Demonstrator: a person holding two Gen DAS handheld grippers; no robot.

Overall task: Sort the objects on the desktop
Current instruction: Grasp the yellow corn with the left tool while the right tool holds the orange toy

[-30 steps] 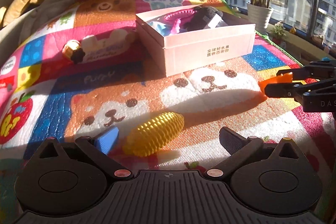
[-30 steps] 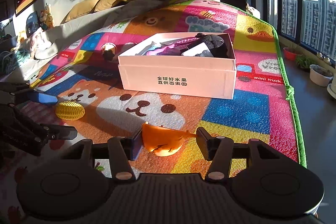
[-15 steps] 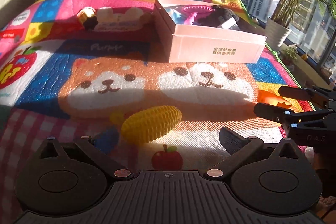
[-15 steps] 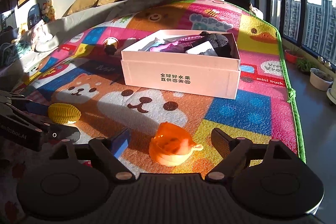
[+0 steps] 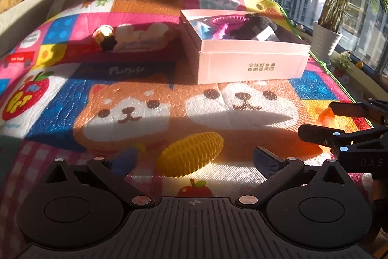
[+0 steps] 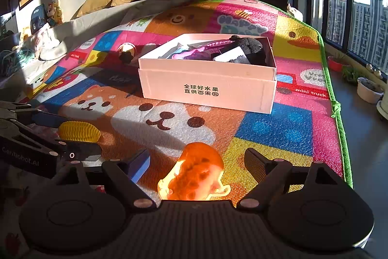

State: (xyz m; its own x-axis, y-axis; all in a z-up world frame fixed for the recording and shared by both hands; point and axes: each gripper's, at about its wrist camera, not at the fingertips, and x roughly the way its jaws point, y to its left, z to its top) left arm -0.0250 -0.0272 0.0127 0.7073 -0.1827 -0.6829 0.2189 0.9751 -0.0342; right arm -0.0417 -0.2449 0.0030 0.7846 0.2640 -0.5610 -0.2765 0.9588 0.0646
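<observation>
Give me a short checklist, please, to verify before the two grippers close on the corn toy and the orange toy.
1. Corn toy lies between the left gripper fingers: ok.
2. Left gripper open, pads not pressing: ok.
3. Orange toy lies between the right gripper fingers, which have just been opening: ok.
4. The two grippers stand apart, not touching: ok.
5. Pink box has free room for both toys: cannot tell; it already holds several things.
6. Way over the mat to the box is free: ok.
</observation>
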